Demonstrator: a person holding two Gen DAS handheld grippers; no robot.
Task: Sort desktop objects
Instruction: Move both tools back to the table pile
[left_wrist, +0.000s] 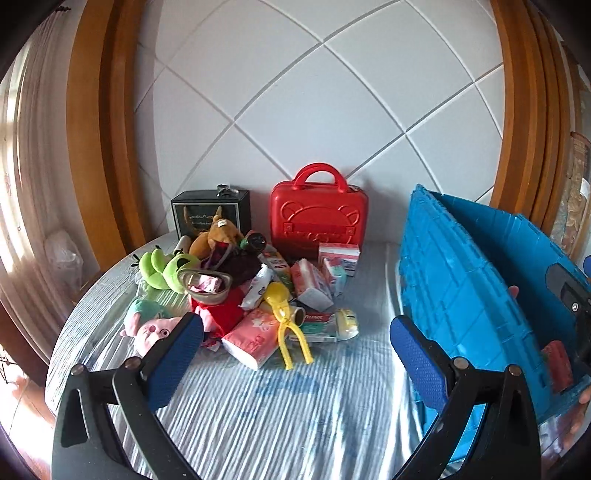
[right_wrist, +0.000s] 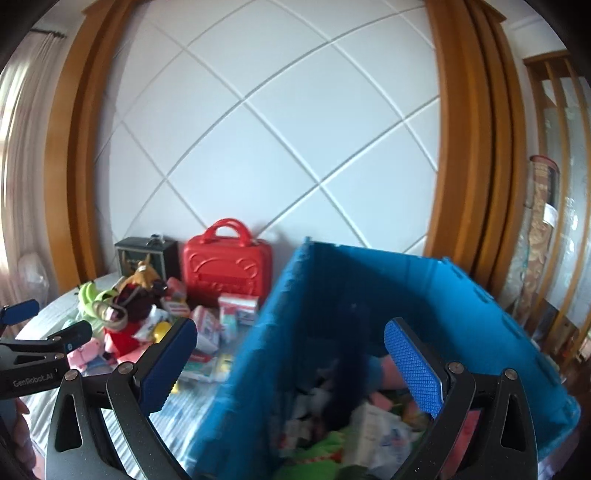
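Sorting in progress: the right gripper (right_wrist: 291, 365) hangs over the blue plastic crate (right_wrist: 461, 314), fingers spread wide and holding nothing, with boxes, packets and something green, all blurred, already lying inside. The left gripper (left_wrist: 295, 354), likewise splayed and empty, faces the unsorted heap at its twelve o'clock.

By the look of it, a drop-off is just done and another pick is due. Closest to the left gripper are a pink tissue pack (left_wrist: 251, 336) and a yellow plastic clamp toy (left_wrist: 286, 317), with a pink pig plush (left_wrist: 151, 330) at ten o'clock; the soft packs overlap, so a clean grasp calls for singling one out.

Everything sits on a table under a blue-and-white striped cloth (left_wrist: 277, 417). Behind the heap stand a red handled case (left_wrist: 317, 218) and a black box (left_wrist: 210, 214), against a white diamond-panelled wall (left_wrist: 314, 103) framed in orange wood; a curtain (left_wrist: 26, 147) hangs at nine o'clock.
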